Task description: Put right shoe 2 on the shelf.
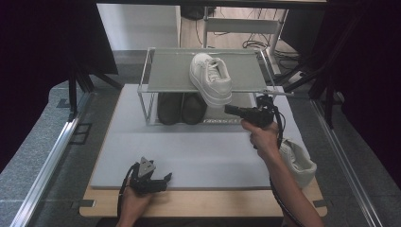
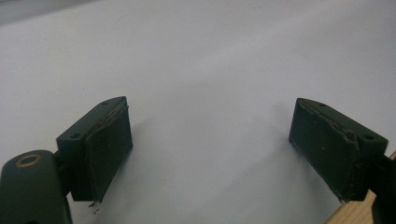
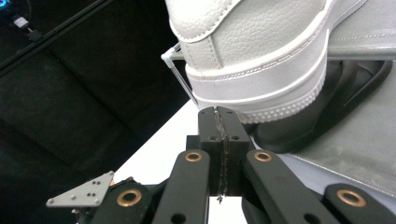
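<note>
At the bench's near edge, the left gripper (image 1: 166,178) rests low over the pale grey mat (image 1: 198,151), its jaws spread wide with nothing between them. Farther back stands a two-tier shoe rack (image 1: 170,71); a pair of black shoes (image 1: 181,108) sits on its lower level. A white sneaker (image 1: 211,78) sits on the top shelf, its heel overhanging the front edge. Just below that heel the right gripper (image 1: 227,109) points at it, jaws pressed together and empty. Another white sneaker (image 1: 299,163) lies at the bench's right edge.

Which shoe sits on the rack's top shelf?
The white sneaker, heel overhanging the front edge. The second white sneaker lies on the table; the dark pair sits below.
</note>
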Motion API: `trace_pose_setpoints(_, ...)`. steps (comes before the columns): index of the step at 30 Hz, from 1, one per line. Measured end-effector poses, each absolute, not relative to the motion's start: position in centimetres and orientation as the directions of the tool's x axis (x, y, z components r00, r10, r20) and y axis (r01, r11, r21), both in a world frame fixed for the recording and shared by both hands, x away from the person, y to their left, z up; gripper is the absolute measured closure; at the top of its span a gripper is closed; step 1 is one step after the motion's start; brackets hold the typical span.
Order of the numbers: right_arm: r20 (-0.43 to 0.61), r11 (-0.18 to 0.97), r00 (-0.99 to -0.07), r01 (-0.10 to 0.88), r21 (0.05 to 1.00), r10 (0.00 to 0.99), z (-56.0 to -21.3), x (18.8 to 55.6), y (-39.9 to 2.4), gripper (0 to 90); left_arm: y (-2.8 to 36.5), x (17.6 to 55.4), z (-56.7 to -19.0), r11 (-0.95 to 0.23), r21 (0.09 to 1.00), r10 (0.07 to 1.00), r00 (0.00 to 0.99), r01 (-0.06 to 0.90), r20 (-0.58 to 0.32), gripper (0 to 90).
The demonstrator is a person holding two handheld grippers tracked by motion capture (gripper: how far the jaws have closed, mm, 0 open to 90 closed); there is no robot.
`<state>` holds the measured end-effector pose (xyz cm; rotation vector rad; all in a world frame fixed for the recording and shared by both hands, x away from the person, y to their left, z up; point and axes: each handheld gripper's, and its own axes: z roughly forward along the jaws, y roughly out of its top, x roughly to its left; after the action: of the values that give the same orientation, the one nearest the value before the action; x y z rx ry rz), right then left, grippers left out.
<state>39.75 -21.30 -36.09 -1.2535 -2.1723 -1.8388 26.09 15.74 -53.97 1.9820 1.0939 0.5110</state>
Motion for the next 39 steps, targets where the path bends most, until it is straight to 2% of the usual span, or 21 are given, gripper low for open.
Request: trace_pose_setpoints(39,0.474,0.016,-0.668,0.588,0.809,0.574,-36.4,44.9,-15.6,89.5,15.8,26.1,-54.0,-0.31,0.798,0.837,0.546,0.517,-0.028,13.0)
